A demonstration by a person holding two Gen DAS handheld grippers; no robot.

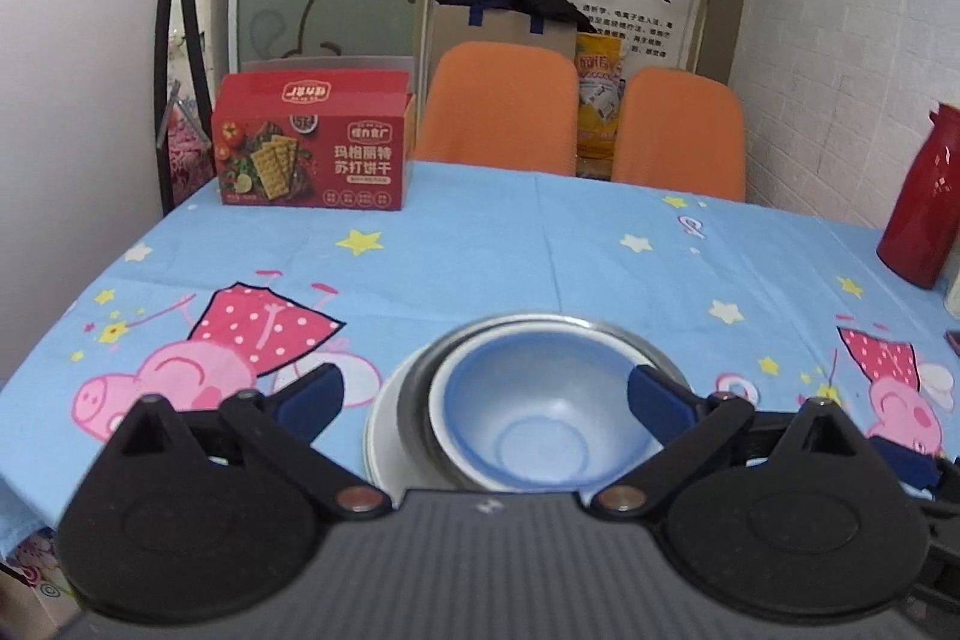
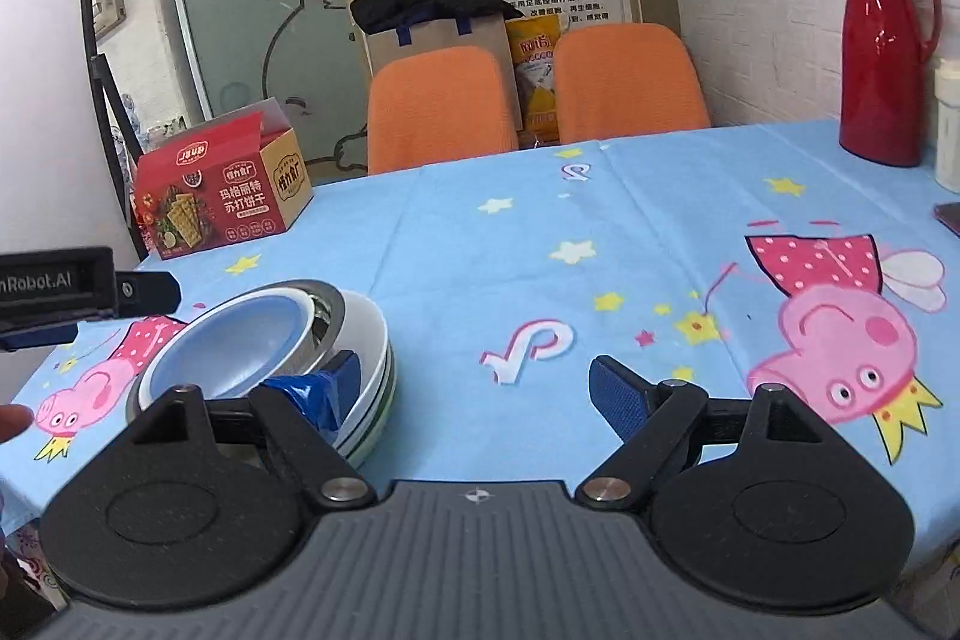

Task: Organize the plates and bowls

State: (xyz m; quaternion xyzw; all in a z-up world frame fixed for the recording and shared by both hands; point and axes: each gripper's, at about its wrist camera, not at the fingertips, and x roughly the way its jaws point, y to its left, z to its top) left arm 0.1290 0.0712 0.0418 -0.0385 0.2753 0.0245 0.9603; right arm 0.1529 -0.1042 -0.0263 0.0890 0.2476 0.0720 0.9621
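Observation:
A blue bowl (image 1: 543,415) sits nested in a steel bowl (image 1: 606,328), which rests on stacked white plates (image 1: 384,430) on the blue cartoon tablecloth. My left gripper (image 1: 480,394) is open and empty, its fingers spread on either side of the stack, just above it. In the right wrist view the blue bowl (image 2: 234,340), steel bowl (image 2: 327,307) and white plates (image 2: 372,340) stand at the lower left. My right gripper (image 2: 474,394) is open and empty, to the right of the stack, with its left finger close to the plate rim. The left gripper's side shows at the left edge (image 2: 90,289).
A red cracker box (image 1: 312,148) stands at the far left of the table. A red thermos jug (image 2: 885,58) and a white bottle (image 2: 948,124) stand at the far right. Two orange chairs (image 1: 498,106) are behind the table. A dark phone (image 2: 948,217) lies at the right edge.

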